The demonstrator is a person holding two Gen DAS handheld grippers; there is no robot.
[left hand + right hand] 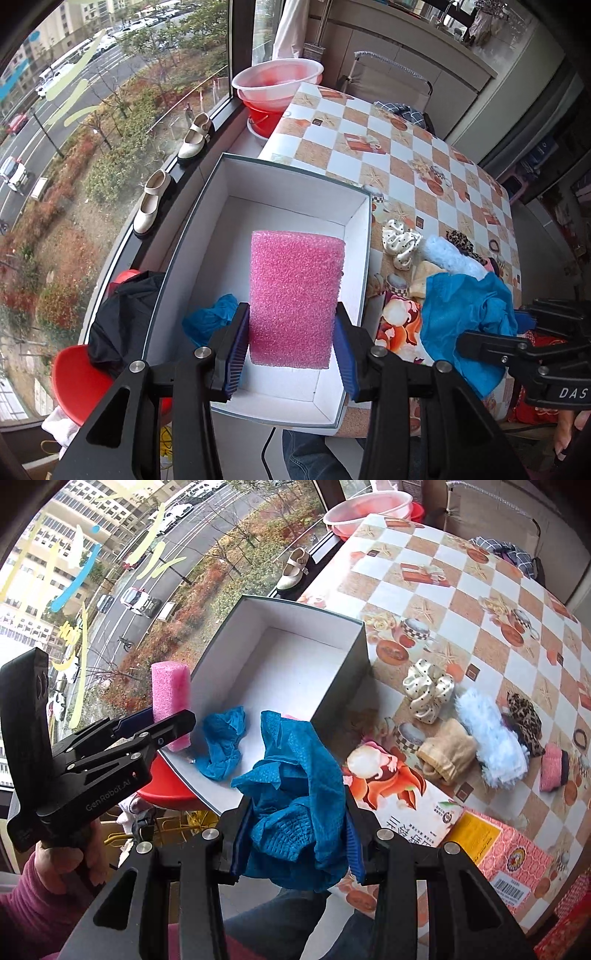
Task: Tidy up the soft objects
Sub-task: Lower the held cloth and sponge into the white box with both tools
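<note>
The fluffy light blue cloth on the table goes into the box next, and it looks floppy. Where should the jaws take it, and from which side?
Grip the fluffy light blue cloth across its narrow width near the middle, coming from straight above. It lies flat as a long roll, so the jaws would span its short side. The beige cloth touches one flank and the leopard scrunchie the other, so a sideways approach would likely snag them.

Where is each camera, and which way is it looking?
Left wrist: sits on the left gripper, looking steeply down at its pink foam block above the white cardboard box; jeans below.
Right wrist: sits on the right gripper, looking down at its crumpled blue cloth; a hand shows.
Both share the box, block, checkered tablecloth and window.
</note>
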